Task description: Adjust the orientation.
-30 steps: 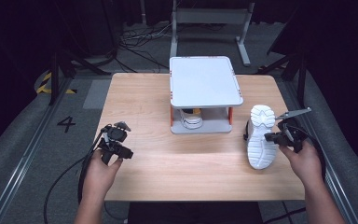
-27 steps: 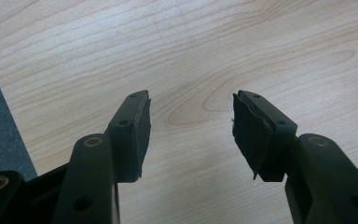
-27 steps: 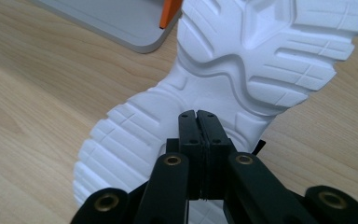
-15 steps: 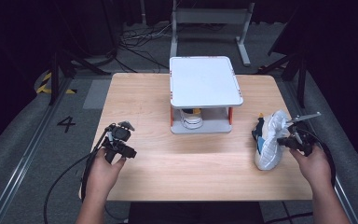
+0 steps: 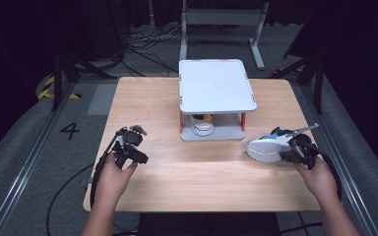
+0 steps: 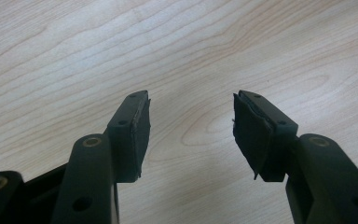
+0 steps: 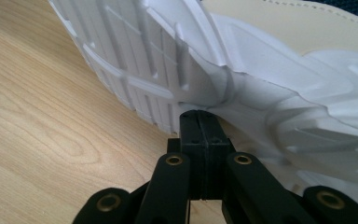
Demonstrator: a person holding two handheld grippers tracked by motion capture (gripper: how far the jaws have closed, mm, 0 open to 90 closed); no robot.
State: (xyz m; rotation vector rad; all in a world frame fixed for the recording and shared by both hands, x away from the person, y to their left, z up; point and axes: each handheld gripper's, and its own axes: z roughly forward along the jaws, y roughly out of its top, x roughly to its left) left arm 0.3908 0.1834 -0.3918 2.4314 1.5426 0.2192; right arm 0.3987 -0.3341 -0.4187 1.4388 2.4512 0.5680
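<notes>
A white shoe (image 5: 265, 147) lies tipped on its side at the right of the table (image 5: 187, 182), its sole facing me and its toe pointing left. My right gripper (image 5: 285, 151) is at its heel end, jaws pressed together. In the right gripper view the ribbed white sole (image 7: 261, 70) rises straight from the tips of that gripper (image 7: 199, 116); the pinched part is hidden. My left gripper (image 5: 137, 131) rests low at the table's left side. It (image 6: 191, 121) stands open over bare wood, nothing between its pads.
A white two-level stand (image 5: 216, 86) with orange posts sits at the table's far middle. Under its top plate is another white shoe (image 5: 202, 125). Cables trail off the table's left edge, and dark floor surrounds the table.
The shoe stood sole-down pointing away a second ago. It has been tipped onto its side, toe swung left, as the right hand came down and toward me. The left hand stayed put.
</notes>
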